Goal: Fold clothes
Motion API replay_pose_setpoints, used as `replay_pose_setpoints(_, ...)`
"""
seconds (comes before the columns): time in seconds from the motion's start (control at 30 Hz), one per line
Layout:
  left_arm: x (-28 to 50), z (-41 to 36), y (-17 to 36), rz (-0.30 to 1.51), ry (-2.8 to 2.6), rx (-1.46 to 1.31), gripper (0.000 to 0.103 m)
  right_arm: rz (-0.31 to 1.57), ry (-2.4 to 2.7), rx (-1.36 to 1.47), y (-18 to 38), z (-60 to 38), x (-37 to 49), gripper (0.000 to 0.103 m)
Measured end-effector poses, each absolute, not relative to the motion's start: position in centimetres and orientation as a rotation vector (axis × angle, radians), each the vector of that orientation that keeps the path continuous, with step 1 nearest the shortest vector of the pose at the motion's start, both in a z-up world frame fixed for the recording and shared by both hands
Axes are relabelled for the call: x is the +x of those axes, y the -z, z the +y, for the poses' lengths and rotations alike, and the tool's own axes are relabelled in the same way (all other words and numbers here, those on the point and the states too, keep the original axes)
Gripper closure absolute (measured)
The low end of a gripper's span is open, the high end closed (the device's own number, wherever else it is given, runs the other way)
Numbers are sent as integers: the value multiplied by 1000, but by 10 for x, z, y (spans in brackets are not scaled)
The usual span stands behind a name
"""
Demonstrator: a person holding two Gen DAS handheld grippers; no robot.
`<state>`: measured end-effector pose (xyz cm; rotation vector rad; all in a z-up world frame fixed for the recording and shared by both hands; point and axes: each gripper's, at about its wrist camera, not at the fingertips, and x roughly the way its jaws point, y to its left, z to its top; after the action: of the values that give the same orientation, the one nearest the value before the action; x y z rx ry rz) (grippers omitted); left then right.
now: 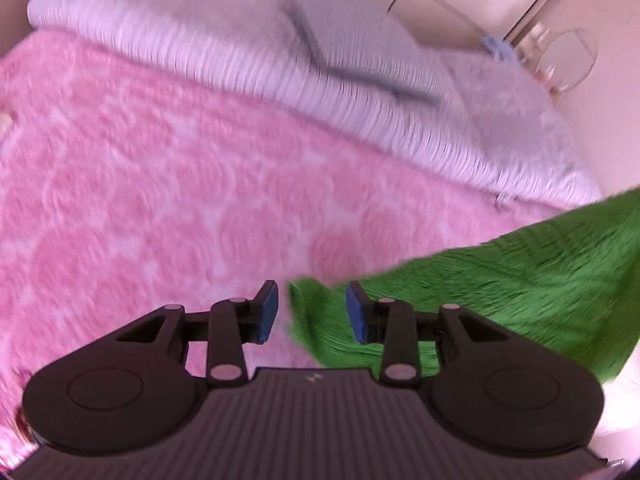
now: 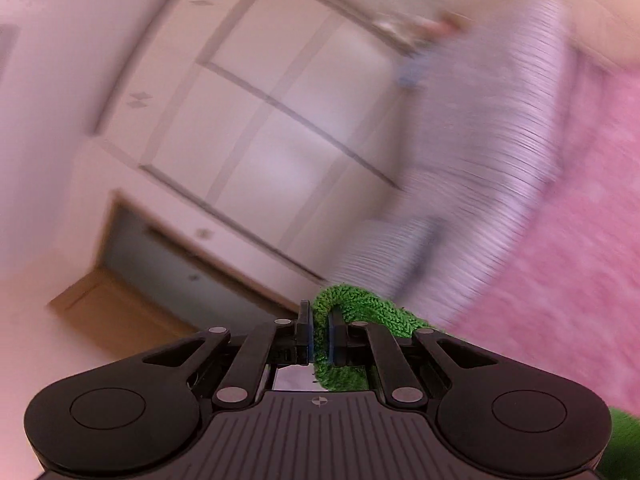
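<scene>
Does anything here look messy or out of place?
Nothing looks damaged or spilled. The green knit garment isn't flat: the right gripper pinches a bunched edge, while a corner sits between the open left gripper over the pink blanket.

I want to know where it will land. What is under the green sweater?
Under the green sweater lies the fluffy pink blanket. The blanket runs on beneath the sweater, but that covered part is hidden. The right tool grips the sweater.

the right gripper (image 2: 319,338) has its jaws pinched on a bunched fold of green knit garment (image 2: 360,312), which trails off to its right. beyond and right lies a pink blanket (image 2: 580,260); ahead-left stands a blurred white wardrobe (image 2: 260,120).
</scene>
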<state>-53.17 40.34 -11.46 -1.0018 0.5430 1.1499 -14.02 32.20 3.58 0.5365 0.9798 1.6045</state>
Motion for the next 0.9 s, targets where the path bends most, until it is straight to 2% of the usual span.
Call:
replay_pose_setpoints(0.13, -561, 401, 91, 472, -1162, -989, 72, 836, -1769, 527, -102, 321, -194, 98)
replay_pose_setpoints(0.27, -585, 391, 93, 434, -1170, -1010, 72, 710, -1919, 323, -134, 280, -257, 97)
replay_pose_setpoints(0.3, -591, 387, 97, 438, -1168, -1022, 72, 738, -1941, 250, -128, 272, -272, 96)
replay_pose_setpoints(0.37, -599, 379, 108, 459, -1163, -1047, 72, 833, -1967, 49, -106, 257, -300, 82)
replay_pose_setpoints(0.43, -604, 371, 123, 499, -1150, -1071, 72, 947, -1960, -179, -75, 244, -324, 75)
replay_pose_setpoints(0.5, -604, 362, 136, 547, -1125, -1087, 72, 1050, -1882, -307, -40, 231, -330, 74)
replay_pose_setpoints(0.57, -600, 352, 149, 595, -1094, -1097, 72, 1175, -1727, -332, -9, 221, -318, 74)
replay_pose_setpoints(0.63, -593, 338, 159, 642, -1065, -1094, 72, 1224, -1607, -313, 9, 210, -300, 74)
replay_pose_setpoints(0.9, -547, 285, 176, 763, -1002, -1058, 72, 1248, -1401, -398, 45, 205, -246, 74)
